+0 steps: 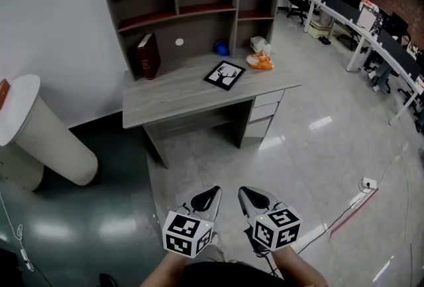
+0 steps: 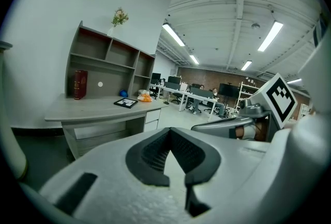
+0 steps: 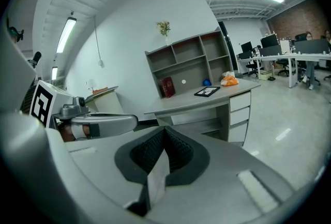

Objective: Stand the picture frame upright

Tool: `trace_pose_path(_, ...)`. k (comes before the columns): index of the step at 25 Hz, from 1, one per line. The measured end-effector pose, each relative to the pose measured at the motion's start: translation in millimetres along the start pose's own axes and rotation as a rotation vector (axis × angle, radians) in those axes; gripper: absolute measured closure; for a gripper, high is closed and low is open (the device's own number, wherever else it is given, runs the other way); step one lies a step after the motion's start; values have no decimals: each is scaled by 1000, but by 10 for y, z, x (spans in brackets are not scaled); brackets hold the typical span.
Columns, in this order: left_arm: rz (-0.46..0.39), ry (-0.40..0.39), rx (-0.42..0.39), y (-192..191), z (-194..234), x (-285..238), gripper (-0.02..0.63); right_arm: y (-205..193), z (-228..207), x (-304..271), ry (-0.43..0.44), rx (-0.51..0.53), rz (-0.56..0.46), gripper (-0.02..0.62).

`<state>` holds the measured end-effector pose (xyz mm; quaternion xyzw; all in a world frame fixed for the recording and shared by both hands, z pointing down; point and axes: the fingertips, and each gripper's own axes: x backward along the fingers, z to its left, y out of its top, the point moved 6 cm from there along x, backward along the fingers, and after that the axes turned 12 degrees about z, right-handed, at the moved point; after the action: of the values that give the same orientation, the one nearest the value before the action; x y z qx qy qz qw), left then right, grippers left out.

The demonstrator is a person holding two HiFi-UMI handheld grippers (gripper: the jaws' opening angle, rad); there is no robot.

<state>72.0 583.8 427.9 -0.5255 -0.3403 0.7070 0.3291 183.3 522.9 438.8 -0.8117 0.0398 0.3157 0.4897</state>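
A black picture frame (image 1: 224,75) with a deer print lies flat on the grey desk (image 1: 172,104), right of its middle; it also shows small in the left gripper view (image 2: 125,103) and the right gripper view (image 3: 207,91). My left gripper (image 1: 211,193) and right gripper (image 1: 245,193) hang side by side over the floor, well short of the desk. Both are shut with nothing between their jaws.
On the desk stand a hutch of shelves (image 1: 189,4), a dark red book (image 1: 148,56), a blue object (image 1: 221,48) and an orange bag (image 1: 261,61). A white cylinder (image 1: 41,130) leans at the left. Office desks with monitors (image 1: 371,27) fill the far right. A cable (image 1: 361,196) crosses the floor.
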Motion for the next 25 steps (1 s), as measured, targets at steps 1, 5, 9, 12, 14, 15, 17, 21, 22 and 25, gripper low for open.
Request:
trace_pose_path(1,2,-1,3,18,54,-17,611,34,1,-46,-1,1,2,597)
trace_pose_path(5,8,-5,8,92,246,-85,611,156,-17,-209,-11,-2,9,597)
trace_pose_path(9,13,-7,10,129,431,-108,611,240,10,-369,-13,-6,21,597)
trace_pose_path(12,16,-18,13,148,553,-111,611,303,44,-481,-18,-5,28,597)
trace_pose_path(14,17,-28,16,164,633,-118,612,363,62,-557,-22,-1,33,597)
trace_pose_path(15,20,-31,16,167,675,-123,611,393,71,-595,-23,2,35,597)
trace_pose_path(17,31,-32,9,159,753,-137,611,433,83,-660,-28,6,37,597)
trace_pose_path(21,52,-38,7,132,827,-203,611,449,16,-720,-44,-5,44,597)
trace_pose_path(22,54,-39,10,134,842,-227,611,458,-12,-736,-46,-8,46,597)
trace_pose_path(25,58,-37,10,186,912,-320,611,529,-104,-816,-50,-12,46,597)
